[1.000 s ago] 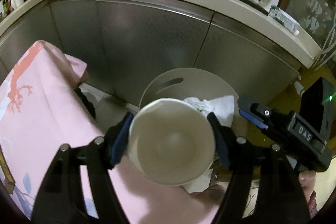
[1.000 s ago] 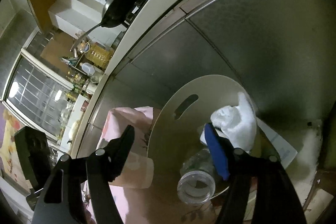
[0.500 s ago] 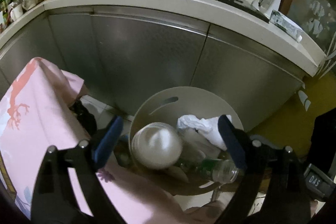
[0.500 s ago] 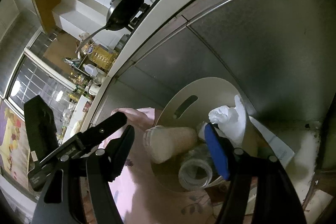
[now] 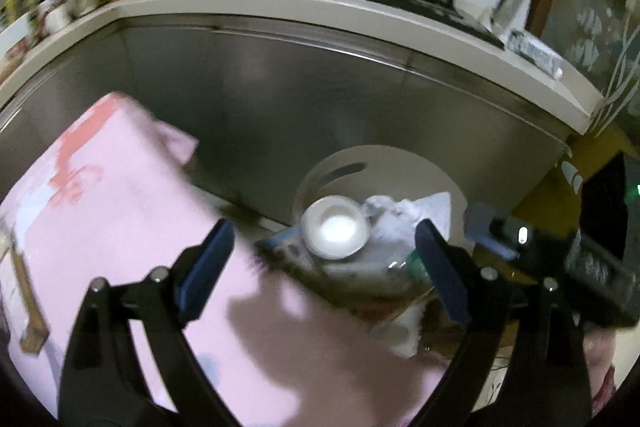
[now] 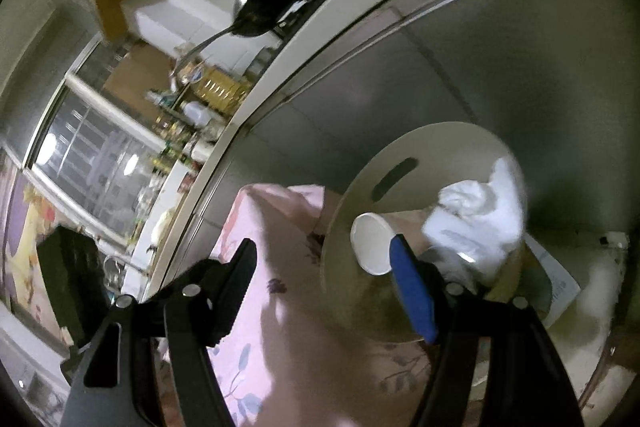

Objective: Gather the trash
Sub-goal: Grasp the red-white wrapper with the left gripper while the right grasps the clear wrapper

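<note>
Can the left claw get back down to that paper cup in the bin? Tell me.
Probably yes. The left claw is open and empty, the paper cup lies on top in the uncovered bin, and nothing sits between them.

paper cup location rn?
In the trash bin, lying on its side with the mouth toward the cameras, left of the crumpled white tissue: paper cup sits mid-frame in the left wrist view, clear of both grippers.
</note>
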### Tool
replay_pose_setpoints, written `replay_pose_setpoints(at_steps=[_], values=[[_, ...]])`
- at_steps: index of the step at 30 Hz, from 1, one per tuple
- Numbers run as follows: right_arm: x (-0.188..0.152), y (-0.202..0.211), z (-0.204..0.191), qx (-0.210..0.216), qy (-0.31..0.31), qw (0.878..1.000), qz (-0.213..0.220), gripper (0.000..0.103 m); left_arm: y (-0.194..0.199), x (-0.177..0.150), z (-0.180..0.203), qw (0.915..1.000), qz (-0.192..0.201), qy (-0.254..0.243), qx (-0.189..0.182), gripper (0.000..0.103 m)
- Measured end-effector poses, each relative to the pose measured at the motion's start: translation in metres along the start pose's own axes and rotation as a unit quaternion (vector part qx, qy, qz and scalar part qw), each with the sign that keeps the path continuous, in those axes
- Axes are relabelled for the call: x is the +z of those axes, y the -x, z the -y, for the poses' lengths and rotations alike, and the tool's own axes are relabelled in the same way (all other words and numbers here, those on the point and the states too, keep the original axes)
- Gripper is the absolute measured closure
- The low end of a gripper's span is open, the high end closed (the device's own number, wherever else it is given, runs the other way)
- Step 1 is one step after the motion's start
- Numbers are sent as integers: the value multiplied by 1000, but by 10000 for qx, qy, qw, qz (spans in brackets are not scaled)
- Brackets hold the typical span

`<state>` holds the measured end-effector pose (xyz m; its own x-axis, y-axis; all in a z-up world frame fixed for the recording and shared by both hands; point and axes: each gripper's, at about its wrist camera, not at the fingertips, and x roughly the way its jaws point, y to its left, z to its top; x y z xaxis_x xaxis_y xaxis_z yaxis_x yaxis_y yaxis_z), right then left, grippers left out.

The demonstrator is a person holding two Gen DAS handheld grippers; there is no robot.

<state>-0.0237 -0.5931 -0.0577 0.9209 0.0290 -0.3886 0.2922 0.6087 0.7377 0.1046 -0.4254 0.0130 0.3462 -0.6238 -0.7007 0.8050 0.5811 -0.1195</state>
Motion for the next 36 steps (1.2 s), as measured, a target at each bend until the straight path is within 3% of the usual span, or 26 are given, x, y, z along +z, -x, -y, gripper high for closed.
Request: replay_pose_setpoints(at_steps=[5, 9, 15, 20, 24, 27, 31, 36], values=[[-12, -19, -39, 187, 490, 9983, -243, 41, 59, -43, -71, 9976, 222, 581, 316, 15], [-30, -40, -80, 385, 939, 9937, -467, 43, 115, -83, -141, 9891, 358, 1026, 990, 15], [-75, -82, -139, 677, 1469, 9807, -1099, 43, 186, -130, -248, 9608, 407, 1772, 2092, 16], [-114, -117, -185, 775, 1896, 9658, -1588, 43, 209, -142, -324, 9418, 469, 2359, 2349, 30], [-134, -146, -226, 827, 2364, 9506, -1835, 46, 194, -139, -352, 9443, 470, 2447, 2149, 33], [-138, -176, -262, 861, 2727, 9371, -1999, 52, 172, -134, -362, 9514, 340, 2300, 2019, 39], [-140, -233, -305, 960, 3122, 9160, -2331, 54, 147, -137, -377, 9583, 102, 2228, 1786, 40], [-141, -312, -328, 1039, 3159, 8963, -2932, 54, 137, -139, -386, 9634, 121, 2225, 1493, 40]])
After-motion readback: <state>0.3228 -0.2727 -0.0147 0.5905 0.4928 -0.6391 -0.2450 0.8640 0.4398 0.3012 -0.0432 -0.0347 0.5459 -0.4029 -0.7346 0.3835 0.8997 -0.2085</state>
